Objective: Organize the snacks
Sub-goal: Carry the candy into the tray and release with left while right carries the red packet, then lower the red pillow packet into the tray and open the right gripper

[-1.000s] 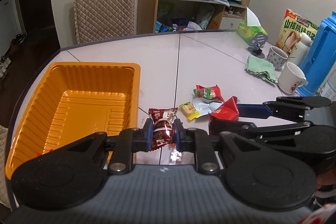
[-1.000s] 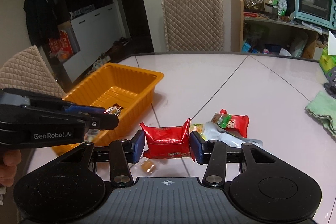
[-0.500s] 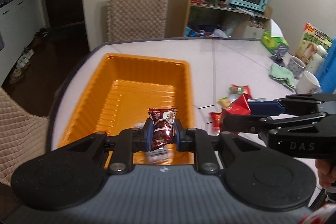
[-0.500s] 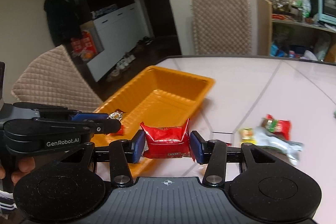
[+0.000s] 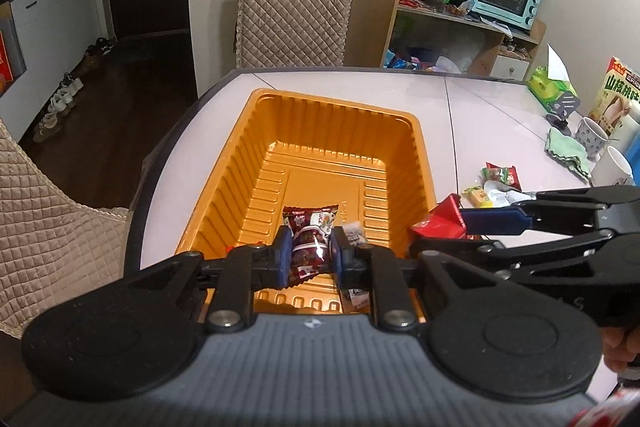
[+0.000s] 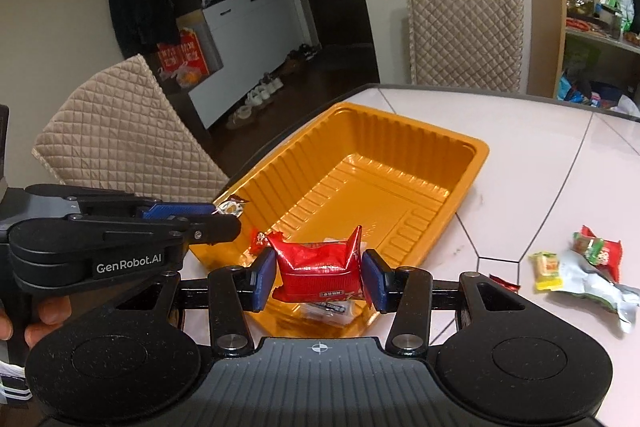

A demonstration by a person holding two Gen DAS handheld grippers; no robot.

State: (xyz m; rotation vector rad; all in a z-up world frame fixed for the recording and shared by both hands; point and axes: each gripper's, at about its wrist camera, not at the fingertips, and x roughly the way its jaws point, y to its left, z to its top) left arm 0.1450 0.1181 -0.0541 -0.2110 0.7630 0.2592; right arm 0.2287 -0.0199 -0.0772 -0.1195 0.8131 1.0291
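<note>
Fingers point(image 5: 283, 255) of both grippers pinch light, crinkly packets across the middle: left, brown snack point(image 5: 307, 242); right, red snack point(image 6: 318, 266), over tray point(image 6: 478, 151).

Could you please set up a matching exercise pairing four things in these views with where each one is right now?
Things:
1. dark red snack packet
2. bright red snack packet
3. yellow candy
4. orange tray

Places:
A. on the table, beside a silver wrapper
B. held in the left gripper
C. on the table, under both grippers
D. held in the right gripper

Pairs: 1-B, 2-D, 3-A, 4-C
</note>
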